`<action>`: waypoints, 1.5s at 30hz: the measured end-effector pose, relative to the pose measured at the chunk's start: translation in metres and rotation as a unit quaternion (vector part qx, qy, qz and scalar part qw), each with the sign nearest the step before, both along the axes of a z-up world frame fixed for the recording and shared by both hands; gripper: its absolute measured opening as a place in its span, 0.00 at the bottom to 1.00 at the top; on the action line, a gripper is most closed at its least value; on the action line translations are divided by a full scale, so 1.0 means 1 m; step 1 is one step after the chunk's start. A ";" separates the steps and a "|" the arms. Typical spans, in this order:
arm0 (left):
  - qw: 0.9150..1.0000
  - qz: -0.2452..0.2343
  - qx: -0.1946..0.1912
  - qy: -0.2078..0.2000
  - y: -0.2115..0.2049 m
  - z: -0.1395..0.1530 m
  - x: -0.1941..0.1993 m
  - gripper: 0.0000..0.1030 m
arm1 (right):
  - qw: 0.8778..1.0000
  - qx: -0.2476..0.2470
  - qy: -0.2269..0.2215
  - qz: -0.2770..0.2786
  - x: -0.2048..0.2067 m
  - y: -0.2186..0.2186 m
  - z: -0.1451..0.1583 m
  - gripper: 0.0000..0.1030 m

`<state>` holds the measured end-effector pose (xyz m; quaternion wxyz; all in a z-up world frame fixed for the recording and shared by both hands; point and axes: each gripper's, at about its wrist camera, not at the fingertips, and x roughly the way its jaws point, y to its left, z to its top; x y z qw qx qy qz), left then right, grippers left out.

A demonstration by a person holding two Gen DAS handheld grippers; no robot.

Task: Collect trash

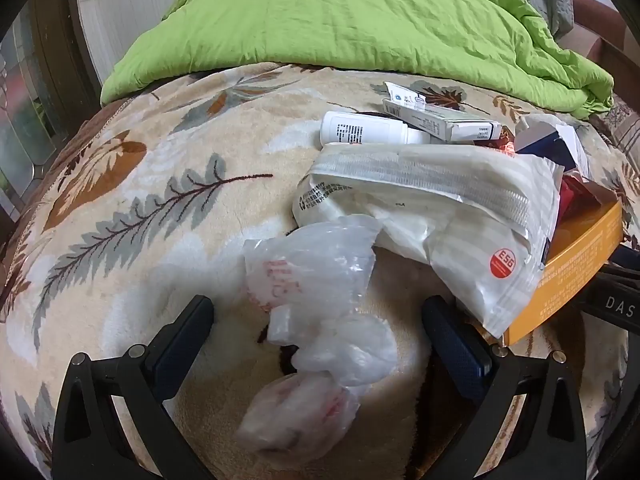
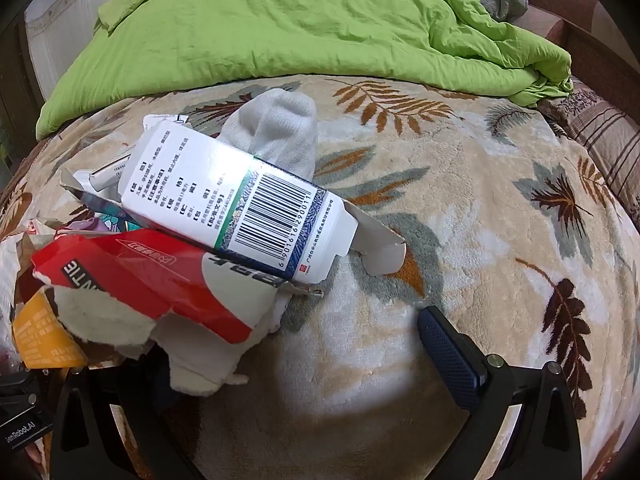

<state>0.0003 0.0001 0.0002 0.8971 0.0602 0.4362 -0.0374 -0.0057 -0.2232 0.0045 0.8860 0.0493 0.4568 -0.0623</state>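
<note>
A big cream fuzzy blanket with brown and grey leaves (image 1: 132,200) covers the bed. At twelve o'clock on it lies a rumpled bright green quilt (image 1: 352,16).

The trash sits in a pile on the blanket. In the left wrist view, a large white plastic pouch with a round orange sticker (image 1: 432,216) lies at two o'clock. An orange cardboard box (image 1: 580,264) is at three o'clock, under the pouch's edge. A white round bottle (image 1: 368,130) and a small grey-and-white carton (image 1: 444,120) lie at one o'clock. A crumpled clear plastic bag with red marks (image 1: 316,304) lies between the fingers of the left gripper (image 1: 318,340), which is spread wide and not pressing on it.

In the right wrist view, a white carton with a barcode (image 2: 240,204) lies at ten o'clock on torn red-and-white paper packaging (image 2: 160,284). A grey sock (image 2: 280,136) is at eleven o'clock. The right gripper (image 2: 304,344) is spread wide, holding nothing.
</note>
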 end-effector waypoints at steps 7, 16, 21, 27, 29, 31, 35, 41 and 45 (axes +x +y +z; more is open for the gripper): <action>1.000 0.002 -0.008 0.001 0.002 0.001 -0.001 1.00 | 1.000 0.000 0.002 0.000 0.000 0.000 0.000 1.00; 1.000 -0.003 -0.002 0.010 0.005 0.008 -0.001 1.00 | 1.000 0.003 0.010 0.003 0.006 0.000 -0.003 1.00; 0.998 -0.008 -0.048 0.026 0.008 0.019 -0.014 1.00 | 0.995 0.030 0.065 0.069 0.010 -0.003 0.004 1.00; 0.998 -0.010 -0.049 -0.040 0.009 0.055 -0.052 1.00 | 0.992 0.085 0.051 0.081 -0.044 -0.022 0.032 1.00; 0.996 -0.007 -0.065 -0.066 0.011 0.072 -0.071 1.00 | 0.993 0.088 0.028 0.077 -0.069 -0.024 0.048 1.00; 0.994 -0.007 -0.073 -0.084 0.013 0.085 -0.088 1.00 | 0.993 0.092 0.006 0.074 -0.090 -0.022 0.061 1.00; 0.988 -0.015 -0.080 -0.133 0.015 0.111 -0.137 1.00 | 0.991 0.103 -0.046 0.071 -0.140 -0.014 0.088 1.00; 0.979 -0.011 -0.077 -0.188 0.013 0.125 -0.207 1.00 | 0.989 0.042 -0.132 0.049 -0.204 0.003 0.107 1.00; 0.975 -0.008 -0.076 -0.208 0.006 0.125 -0.238 1.00 | 0.983 0.007 -0.181 0.041 -0.243 0.011 0.116 1.00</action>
